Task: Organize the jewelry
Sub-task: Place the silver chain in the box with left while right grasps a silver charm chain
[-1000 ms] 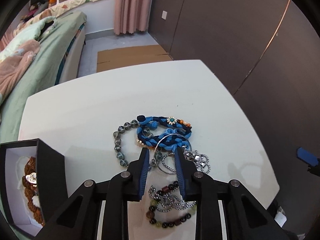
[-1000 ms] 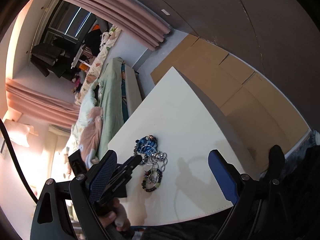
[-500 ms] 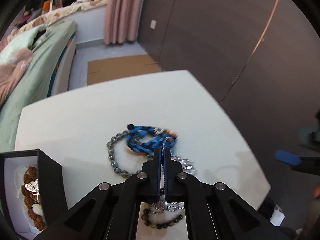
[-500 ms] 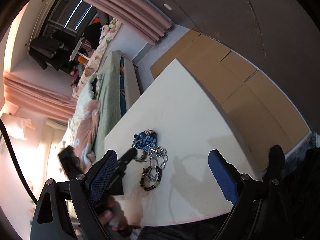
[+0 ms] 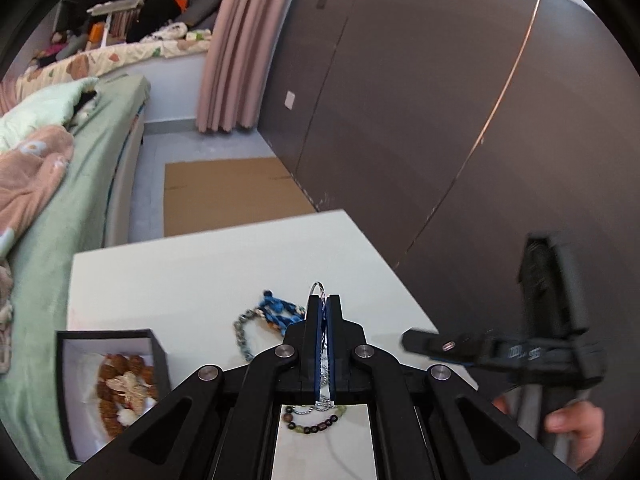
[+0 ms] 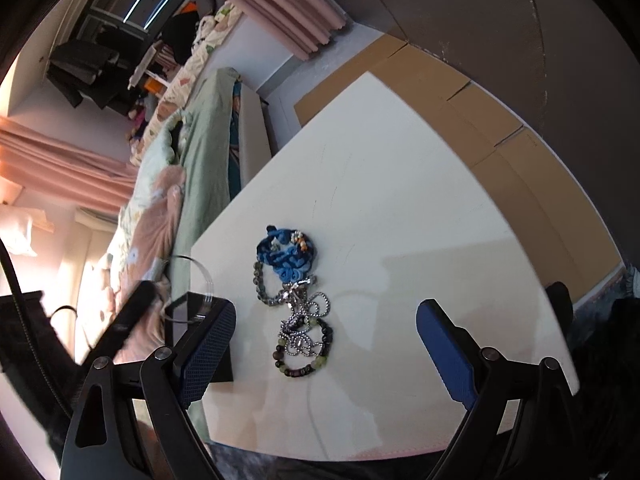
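Observation:
My left gripper is shut on a thin silver bangle, held above the white table; the bangle also shows in the right wrist view. A pile stays on the table: a blue braided bracelet, a grey bead bracelet, silver chains and a dark bead bracelet. An open black box with brown beads sits at the left. My right gripper is open and empty above the pile.
A bed with green and pink bedding runs along the table's left side. Cardboard lies on the floor beyond the table. A dark wardrobe wall stands to the right. The table's right edge is near.
My left gripper closed on the silver bangle and lifted it off the pile, moving up and left toward the box. My right gripper moved closer over the pile, still open.

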`<state>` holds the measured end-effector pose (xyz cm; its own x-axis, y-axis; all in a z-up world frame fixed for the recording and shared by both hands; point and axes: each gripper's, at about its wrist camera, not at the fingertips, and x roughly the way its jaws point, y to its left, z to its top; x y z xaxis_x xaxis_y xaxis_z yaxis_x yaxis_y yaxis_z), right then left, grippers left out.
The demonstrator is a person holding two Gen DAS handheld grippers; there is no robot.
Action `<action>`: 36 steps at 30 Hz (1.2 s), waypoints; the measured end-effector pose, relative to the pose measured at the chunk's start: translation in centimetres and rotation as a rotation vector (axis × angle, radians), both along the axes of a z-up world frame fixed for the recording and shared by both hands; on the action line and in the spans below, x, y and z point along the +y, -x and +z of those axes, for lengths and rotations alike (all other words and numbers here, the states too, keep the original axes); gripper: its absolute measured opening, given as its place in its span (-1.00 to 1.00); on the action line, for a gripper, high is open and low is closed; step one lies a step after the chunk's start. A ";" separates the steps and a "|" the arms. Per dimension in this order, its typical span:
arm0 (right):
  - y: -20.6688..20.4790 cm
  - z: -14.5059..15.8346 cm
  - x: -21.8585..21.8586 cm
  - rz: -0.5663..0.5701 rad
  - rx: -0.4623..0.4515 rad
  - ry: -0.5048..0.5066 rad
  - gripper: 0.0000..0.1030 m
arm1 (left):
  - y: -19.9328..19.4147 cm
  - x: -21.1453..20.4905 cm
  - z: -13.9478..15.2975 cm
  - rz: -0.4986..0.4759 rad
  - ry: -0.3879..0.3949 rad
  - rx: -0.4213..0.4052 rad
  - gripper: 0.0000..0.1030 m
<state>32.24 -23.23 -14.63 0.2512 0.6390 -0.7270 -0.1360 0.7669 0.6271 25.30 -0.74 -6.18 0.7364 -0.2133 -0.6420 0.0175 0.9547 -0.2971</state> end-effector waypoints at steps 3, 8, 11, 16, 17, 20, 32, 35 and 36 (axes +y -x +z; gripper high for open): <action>-0.2 -0.5 1.1 0.018 0.008 0.027 0.80 | 0.7 1.1 0.7 0.022 -0.005 -0.017 -0.98; -0.3 -1.3 3.8 0.053 0.014 0.070 0.78 | 1.6 3.1 1.0 0.057 -0.003 -0.020 -0.97; -0.5 -1.5 5.6 0.071 0.011 0.095 0.74 | 2.2 4.3 1.0 0.080 -0.001 -0.019 -0.97; -0.4 -1.7 8.9 0.105 -0.047 0.252 0.69 | 3.2 6.3 0.9 0.109 -0.003 -0.003 -0.97; -0.3 -1.7 9.5 0.113 -0.060 0.286 0.67 | 3.3 6.5 0.8 0.112 -0.004 -0.002 -0.97; -0.3 -2.4 11.2 0.141 -0.077 0.384 0.41 | 4.0 7.4 0.7 0.117 -0.004 0.006 -0.97; -0.3 -2.6 10.6 0.127 -0.076 0.381 -0.65 | 5.6 10.5 -2.0 0.191 0.064 0.122 -0.90; 0.0 -2.2 9.0 0.109 -0.060 0.257 -0.65 | 5.9 11.1 -2.4 0.206 0.087 0.156 -0.09; 0.1 -2.0 8.6 0.105 -0.060 0.232 -0.65 | 6.3 11.3 -2.3 0.214 0.096 0.146 0.29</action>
